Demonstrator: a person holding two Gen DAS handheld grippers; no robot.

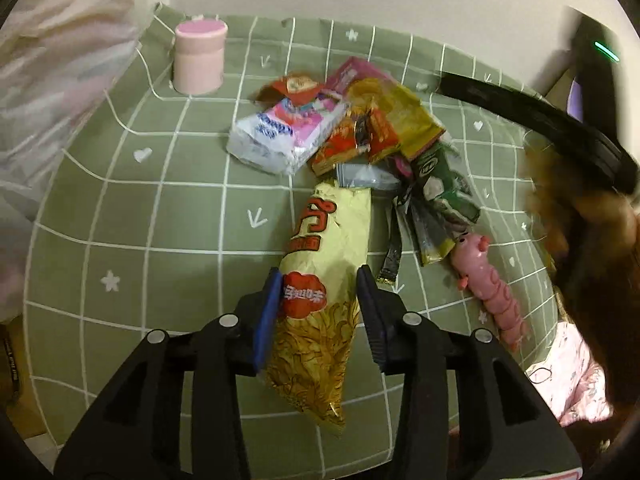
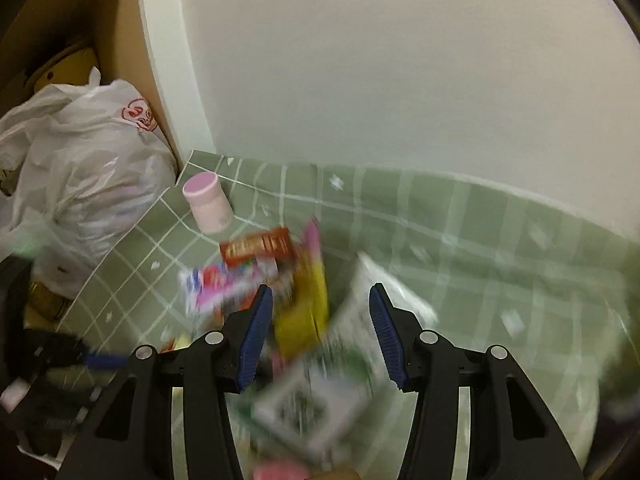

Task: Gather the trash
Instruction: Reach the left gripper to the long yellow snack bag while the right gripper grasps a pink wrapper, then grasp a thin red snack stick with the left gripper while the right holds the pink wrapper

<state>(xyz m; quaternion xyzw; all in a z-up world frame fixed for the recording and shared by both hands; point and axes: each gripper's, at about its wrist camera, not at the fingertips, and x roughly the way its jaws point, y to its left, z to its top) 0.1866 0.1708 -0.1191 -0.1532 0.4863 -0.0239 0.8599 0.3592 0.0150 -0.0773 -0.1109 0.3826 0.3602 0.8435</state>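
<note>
The left claw has its blue pads pressed against both sides of the long yellow crinkled snack bag, which lies on the green grid-patterned cloth surface at the near end of a heap of wrappers. To do this pick well, hold the clamp firm and lift straight up so the bag's far end slides clear of the heap (the pink shrimp toy beside it is best left alone). The right claw hangs with its jaws apart over blurred packets, gripping nothing that can be made out, and the white plastic bag off the surface's left edge looks the likely place for the trash
</note>
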